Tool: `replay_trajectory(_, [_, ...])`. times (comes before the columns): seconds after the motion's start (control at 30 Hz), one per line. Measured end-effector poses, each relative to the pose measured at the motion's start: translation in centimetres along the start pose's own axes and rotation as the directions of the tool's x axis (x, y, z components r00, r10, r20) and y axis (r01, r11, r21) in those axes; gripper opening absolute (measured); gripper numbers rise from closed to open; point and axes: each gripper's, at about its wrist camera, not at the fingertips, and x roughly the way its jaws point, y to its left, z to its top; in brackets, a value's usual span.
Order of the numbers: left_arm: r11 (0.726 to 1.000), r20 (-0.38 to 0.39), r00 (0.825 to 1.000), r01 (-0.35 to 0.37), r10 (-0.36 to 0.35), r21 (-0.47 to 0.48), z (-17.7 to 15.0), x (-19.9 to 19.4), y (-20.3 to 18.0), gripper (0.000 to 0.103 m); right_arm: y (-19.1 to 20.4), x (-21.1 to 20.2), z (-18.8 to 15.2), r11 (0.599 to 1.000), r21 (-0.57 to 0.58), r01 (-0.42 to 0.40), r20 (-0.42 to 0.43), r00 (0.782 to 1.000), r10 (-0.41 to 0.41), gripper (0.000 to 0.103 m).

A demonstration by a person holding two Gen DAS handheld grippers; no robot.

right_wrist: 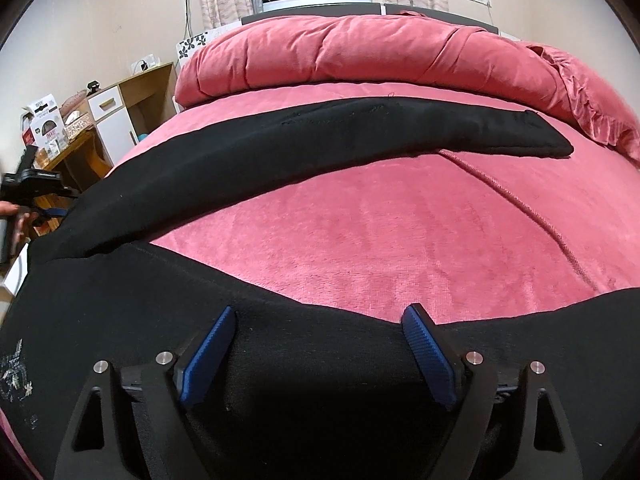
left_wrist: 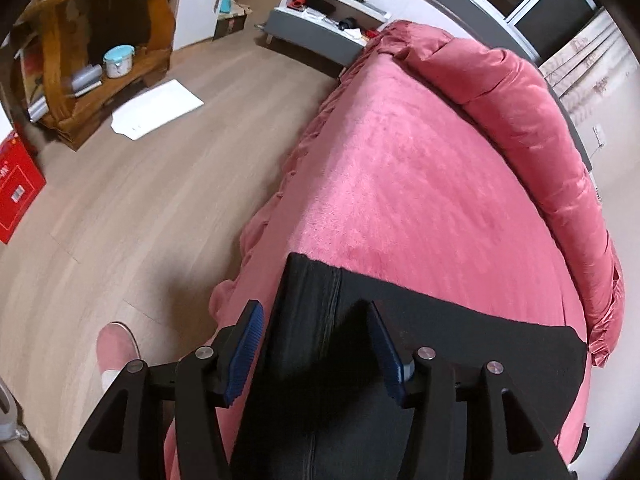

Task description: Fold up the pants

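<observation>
Landmark: pink bed (left_wrist: pixel 420 184).

Edges / room:
- Left wrist view: the bed's near corner sits right under the left gripper (left_wrist: pixel 316 320). The ruffled bed skirt (left_wrist: pixel 296 160) runs away along the bed's left edge, with bare wood floor (left_wrist: pixel 160 184) beyond it.
- A white sheet of paper (left_wrist: pixel 158 110) lies on the floor well off the bed's left edge; a wooden shelf unit (left_wrist: pixel 92 52) is past that and a red box (left_wrist: pixel 16 188) is at the frame's left.
- A pink slipper (left_wrist: pixel 116 344) is on the floor just beside the bed corner, left of the gripper.
- A rolled pink duvet (right_wrist: pixel 380 52) lies across the head of the bed. The bed top between duvet and pants is bare plush.
- A thin pink cord (right_wrist: pixel 516 196) runs diagonally over the bed top, right of centre.

Pants:
- Black pants (right_wrist: pixel 280 152) lie on the bed top, spread wide.
- One leg stretches flat across the bed just short of the duvet, hem end to the right. The other part drapes along the foot edge, under both grippers.
- In the left view, a seam line runs down the fabric between the fingers; the cloth corner sits at the bed corner.
- White speckles on the fabric at the lower left of the right view.

Grippers:
- Left: jaws apart, straddling the pants; blue pads (left_wrist: pixel 246 352) are clear of the cloth, nothing pinched.
- Right gripper (right_wrist: pixel 320 320): jaws spread wide over the pants edge at the foot of the bed, not clamping.
</observation>
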Motion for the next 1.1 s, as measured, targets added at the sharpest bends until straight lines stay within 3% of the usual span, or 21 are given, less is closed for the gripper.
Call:
replay_trajectory(0.13, [1.0,0.011,1.0,0.009,-0.009,-0.012,0.0,1.3,0.0,0.055,0.0,0.0,0.0,1.0,0.0,-0.001,-0.001,1.0,0.001,0.087])
replay_trajectory(0.2, [1.0,0.03,1.0,-0.001,0.001,-0.004,-0.2,1.0,-0.2,0.047,0.0,0.1,0.0,1.0,-0.002,0.0,-0.001,1.0,0.0,0.087])
replay_trajectory(0.33, [0.99,0.079,0.994,-0.078,0.069,0.114,-0.7,-0.2,-2.1,0.012,0.1,0.2,0.0,1.0,-0.006,0.003,-0.001,1.0,-0.003,0.088])
replay_trajectory(0.5, [0.965,0.178,0.979,-0.139,0.1,0.224,-2.2,-3.4,-4.4,0.008,0.1,0.2,0.0,1.0,-0.006,0.002,0.0,1.0,-0.002,0.088])
replay_trajectory(0.77, [0.968,0.248,0.965,0.024,-0.088,0.249,-6.5,-11.8,-5.3,0.007,0.2,0.2,0.0,1.0,-0.01,0.003,0.0,1.0,-0.003,0.088])
replay_trajectory(0.93, [0.961,0.246,0.952,0.123,-0.185,0.246,-12.1,-16.6,-4.2,0.007,0.3,0.3,0.2,1.0,-0.016,0.009,0.0,1.0,-0.009,0.088])
replay_trajectory(1.1, [0.959,0.216,0.951,0.172,-0.222,0.225,-18.3,-18.3,-2.6,0.007,0.4,0.3,0.2,1.0,-0.022,0.017,0.0,1.0,-0.017,0.088])
